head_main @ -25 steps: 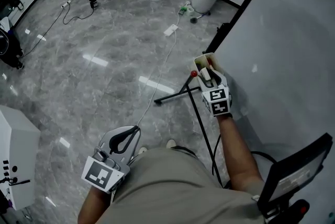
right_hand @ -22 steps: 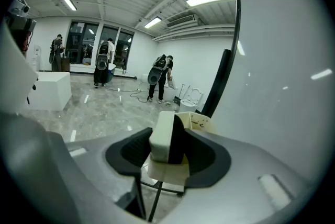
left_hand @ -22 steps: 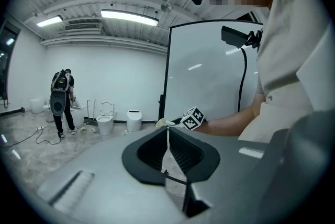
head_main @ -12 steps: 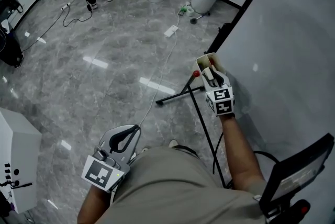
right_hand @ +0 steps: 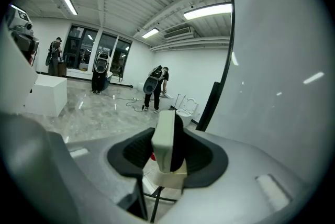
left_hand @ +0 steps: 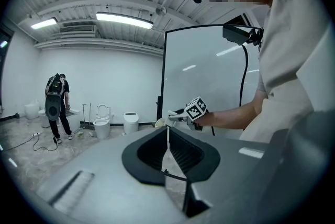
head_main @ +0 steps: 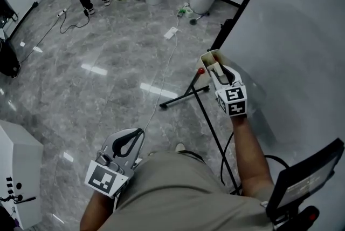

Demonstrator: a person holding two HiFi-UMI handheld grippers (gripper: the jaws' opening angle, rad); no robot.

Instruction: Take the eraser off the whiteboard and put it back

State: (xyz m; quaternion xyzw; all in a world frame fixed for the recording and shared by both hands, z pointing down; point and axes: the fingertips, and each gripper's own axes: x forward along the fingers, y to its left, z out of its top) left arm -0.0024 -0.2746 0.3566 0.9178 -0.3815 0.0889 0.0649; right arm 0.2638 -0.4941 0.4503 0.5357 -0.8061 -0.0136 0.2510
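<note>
Two tongs, right tongs point(head_main: 214, 64) clamped on eraser point(right_hand: 164, 143), left tongs point(head_main: 139, 134) closed

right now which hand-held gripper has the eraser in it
The right hand-held gripper: the eraser is clamped between its jaws, while the left hand-held gripper is shut on nothing.

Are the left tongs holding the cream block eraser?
No, the left tongs are shut on nothing; the cream block eraser sits between the right tongs.
</note>
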